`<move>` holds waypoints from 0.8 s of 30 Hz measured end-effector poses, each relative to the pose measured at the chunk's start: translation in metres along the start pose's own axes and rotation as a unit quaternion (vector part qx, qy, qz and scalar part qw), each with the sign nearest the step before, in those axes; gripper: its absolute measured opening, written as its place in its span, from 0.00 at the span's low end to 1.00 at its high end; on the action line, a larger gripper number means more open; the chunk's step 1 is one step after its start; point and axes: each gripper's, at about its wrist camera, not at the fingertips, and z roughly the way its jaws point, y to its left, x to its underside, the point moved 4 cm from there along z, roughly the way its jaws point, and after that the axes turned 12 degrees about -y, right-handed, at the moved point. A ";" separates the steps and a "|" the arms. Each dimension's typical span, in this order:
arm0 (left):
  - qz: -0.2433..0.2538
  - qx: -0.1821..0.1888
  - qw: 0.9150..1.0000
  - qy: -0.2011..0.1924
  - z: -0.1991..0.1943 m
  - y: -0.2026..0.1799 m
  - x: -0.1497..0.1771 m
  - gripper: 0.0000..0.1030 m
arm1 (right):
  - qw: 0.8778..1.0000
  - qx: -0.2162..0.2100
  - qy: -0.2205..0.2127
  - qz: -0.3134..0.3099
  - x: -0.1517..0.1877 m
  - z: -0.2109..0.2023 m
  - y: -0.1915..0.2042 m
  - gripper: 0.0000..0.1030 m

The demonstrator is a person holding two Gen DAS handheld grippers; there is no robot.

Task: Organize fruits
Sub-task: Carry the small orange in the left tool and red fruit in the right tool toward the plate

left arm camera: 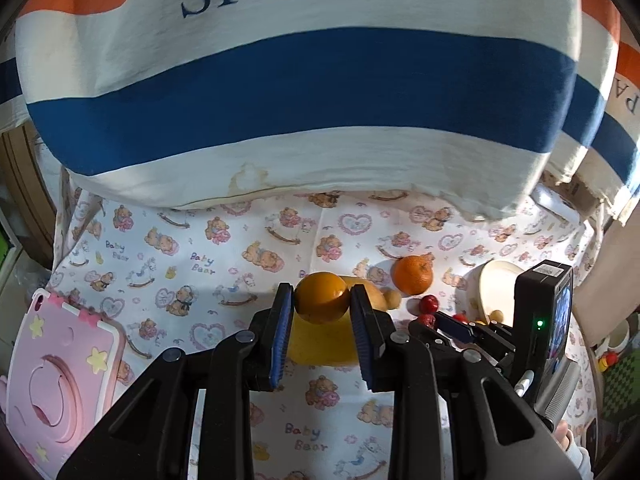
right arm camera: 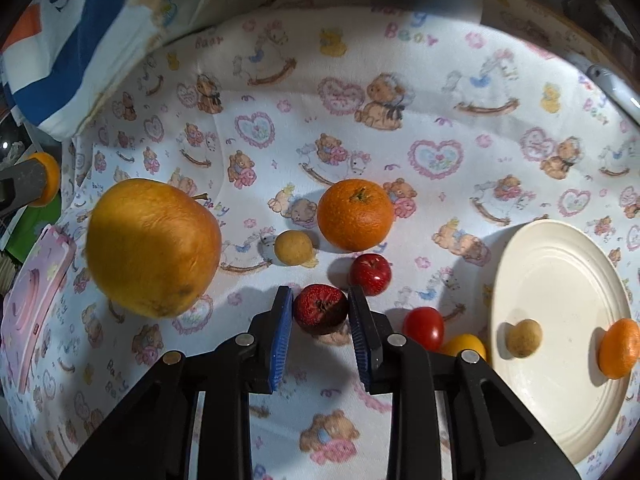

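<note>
My left gripper is shut on a small yellow-orange citrus fruit, held just above a large yellow-orange fruit that lies on the bear-print cloth. My right gripper is shut on a dark red strawberry low over the cloth. Around it lie the large yellow-orange fruit, a mandarin, a small tan round fruit, a tiny red apple, a red cherry tomato and a yellow one. A cream plate at the right holds a tan fruit and a small orange.
A big striped cushion lettered PARIS looms behind the fruit. A pink tablet case lies at the left on the cloth. A grey pen-like object rests at the far right. Clutter shows past the cloth's left edge.
</note>
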 end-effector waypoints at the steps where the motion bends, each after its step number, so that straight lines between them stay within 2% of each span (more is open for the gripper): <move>1: 0.004 0.002 1.000 -0.005 -0.003 -0.002 -0.001 0.27 | 1.000 -0.002 -0.002 0.000 0.000 -0.005 -0.001 0.29; 8: 0.034 0.005 0.999 -0.040 -0.027 -0.020 -0.006 0.27 | 0.999 -0.011 -0.030 0.000 0.002 -0.051 -0.011 0.29; 12: 0.044 -0.009 0.997 -0.069 -0.038 -0.029 -0.005 0.27 | 0.998 -0.007 -0.051 0.019 0.007 -0.080 -0.021 0.29; 24: 0.088 0.028 0.993 -0.075 -0.048 -0.072 0.012 0.27 | 0.992 0.018 -0.114 0.047 0.020 -0.155 -0.075 0.29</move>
